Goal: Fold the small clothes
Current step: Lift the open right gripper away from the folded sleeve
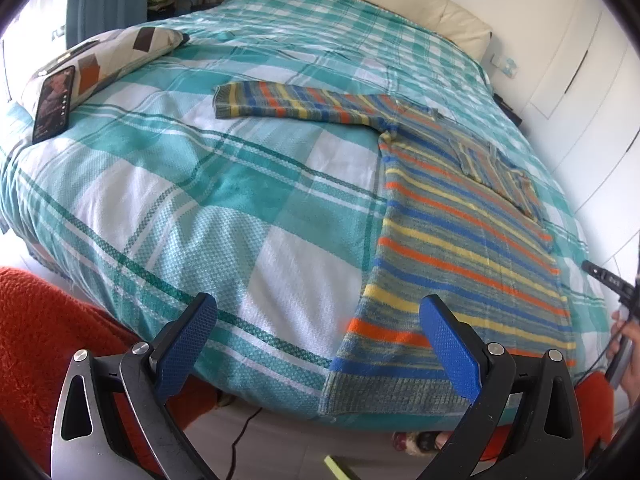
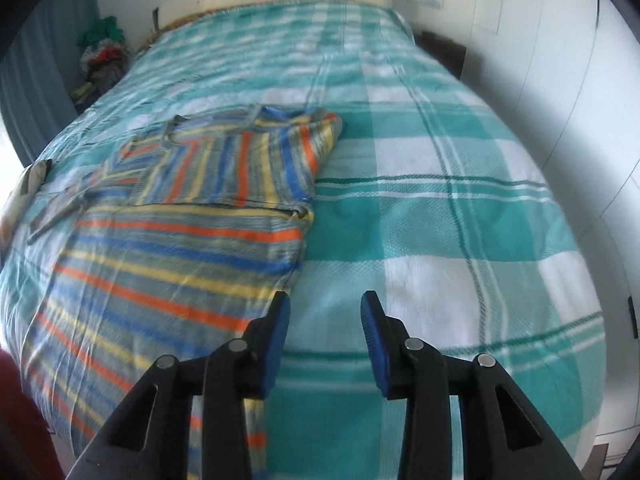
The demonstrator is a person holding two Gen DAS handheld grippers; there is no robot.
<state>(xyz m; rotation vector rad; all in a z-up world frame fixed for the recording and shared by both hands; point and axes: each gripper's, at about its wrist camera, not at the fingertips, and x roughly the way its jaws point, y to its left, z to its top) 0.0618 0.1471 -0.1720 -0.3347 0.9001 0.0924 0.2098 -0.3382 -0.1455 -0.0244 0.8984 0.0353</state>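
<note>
The left fingers (image 1: 204, 312) stand wide apart with nothing between them, above the near edge of the bed (image 1: 224, 208); the left gripper (image 1: 316, 316) hovers over the checked teal-and-white cover, its right pad over the hem of the sweater (image 1: 460, 248). The right fingers (image 2: 280, 320) are parted too, released, with only cover showing between them; no cloth is held. The right gripper (image 2: 325, 312) sits just beside the sweater's right edge, its left pad over that edge.

The sweater (image 2: 168, 248) is striped in blue, yellow, orange and grey and lies flat on the bed, hem toward the near edge. One sleeve (image 1: 288, 104) stretches out sideways to the left across the cover. The other sleeve (image 2: 224, 160) is folded in across the chest, its stripes running crosswise to the body's.

Further left, a patterned pillow (image 1: 120, 52) rests on the bed with a phone (image 1: 54, 102) leaning against it, screen lit. A pale headboard (image 1: 400, 4) lies at the far end. In the left view a hand (image 1: 628, 344) holds the right gripper's handle at the right edge.
</note>
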